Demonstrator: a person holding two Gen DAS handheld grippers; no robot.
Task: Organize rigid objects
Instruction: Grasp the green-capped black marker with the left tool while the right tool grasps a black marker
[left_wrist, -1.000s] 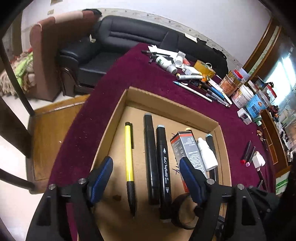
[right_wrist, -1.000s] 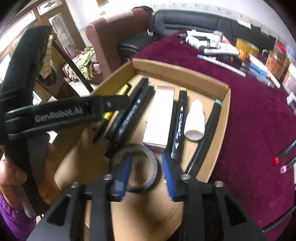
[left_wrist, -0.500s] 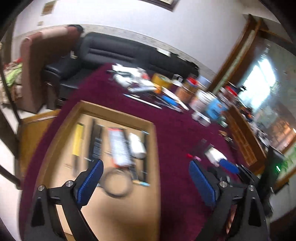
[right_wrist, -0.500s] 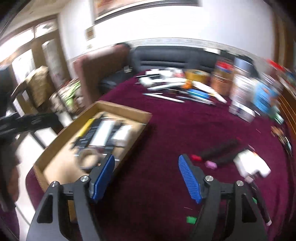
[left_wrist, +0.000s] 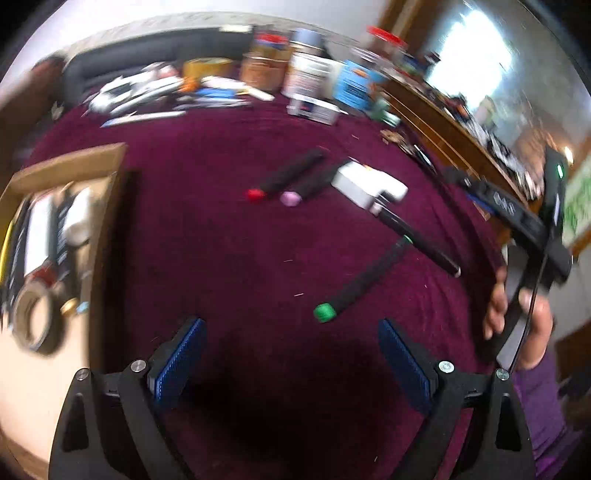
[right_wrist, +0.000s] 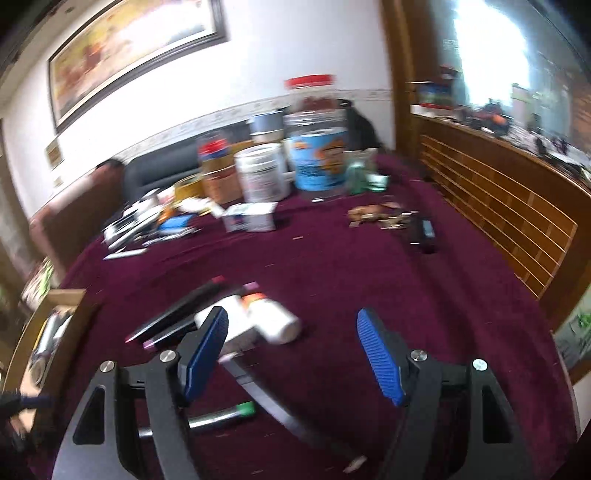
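My left gripper (left_wrist: 291, 343) hangs open and empty over the maroon cloth. Just ahead of it lies a green-capped black marker (left_wrist: 354, 284). Farther off are a red-capped marker (left_wrist: 288, 173), a pink-capped marker (left_wrist: 306, 184), a white bottle (left_wrist: 365, 184) and a black pen (left_wrist: 417, 240). The cardboard box (left_wrist: 74, 162) at the left holds markers and a tape roll (left_wrist: 33, 321). My right gripper (right_wrist: 291, 332) is open and empty above the cloth, with the white bottle (right_wrist: 273, 321) just beyond its left finger. The green-capped marker (right_wrist: 229, 413) and the pen (right_wrist: 280, 406) lie below it.
Jars and tubs (right_wrist: 321, 158), a small carton (right_wrist: 251, 218) and a heap of pens (right_wrist: 140, 225) crowd the table's far side. A wooden cabinet (right_wrist: 498, 206) runs along the right. A hand (left_wrist: 517, 317) holds the other gripper at the right edge of the left wrist view.
Both views have swung from the cardboard box to the loose markers on the cloth. Both grippers' jaws stand wider than before. The tape roll stays in the box.
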